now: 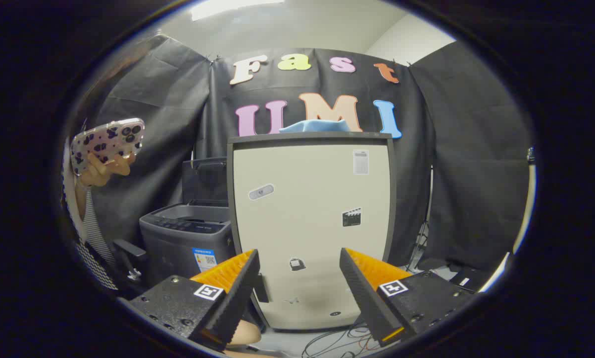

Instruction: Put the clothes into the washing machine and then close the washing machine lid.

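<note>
My tongs stand wide apart, holding nothing; the blue cloth lies high and far ahead on the cabinet, the washing machine low to its left

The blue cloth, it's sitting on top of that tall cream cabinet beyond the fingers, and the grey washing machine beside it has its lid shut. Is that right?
Not quite. The lid is up, not shut: in the gripper view it stands open behind the grey washing machine. The rest holds: the blue cloth lies on top of the tall cream cabinet, beyond the gripper, whose fingers are spread apart, holding nothing.
</note>
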The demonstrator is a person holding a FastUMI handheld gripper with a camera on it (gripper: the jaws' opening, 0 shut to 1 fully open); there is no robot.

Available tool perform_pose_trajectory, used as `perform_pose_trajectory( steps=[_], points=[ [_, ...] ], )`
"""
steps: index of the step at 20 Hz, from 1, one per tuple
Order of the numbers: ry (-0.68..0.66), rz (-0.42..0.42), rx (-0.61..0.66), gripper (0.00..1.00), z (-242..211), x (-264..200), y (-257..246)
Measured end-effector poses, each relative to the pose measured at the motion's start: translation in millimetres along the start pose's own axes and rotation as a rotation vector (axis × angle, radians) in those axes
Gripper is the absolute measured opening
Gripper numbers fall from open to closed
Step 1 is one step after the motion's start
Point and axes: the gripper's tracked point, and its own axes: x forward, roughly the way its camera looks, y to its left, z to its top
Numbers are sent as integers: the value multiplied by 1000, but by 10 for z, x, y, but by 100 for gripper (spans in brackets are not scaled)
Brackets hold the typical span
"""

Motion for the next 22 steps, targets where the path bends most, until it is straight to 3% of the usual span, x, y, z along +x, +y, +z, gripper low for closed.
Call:
perform_pose_trajectory(
  steps=[22],
  points=[
    [1,-7,7,98,4,4,-18]
  ],
)
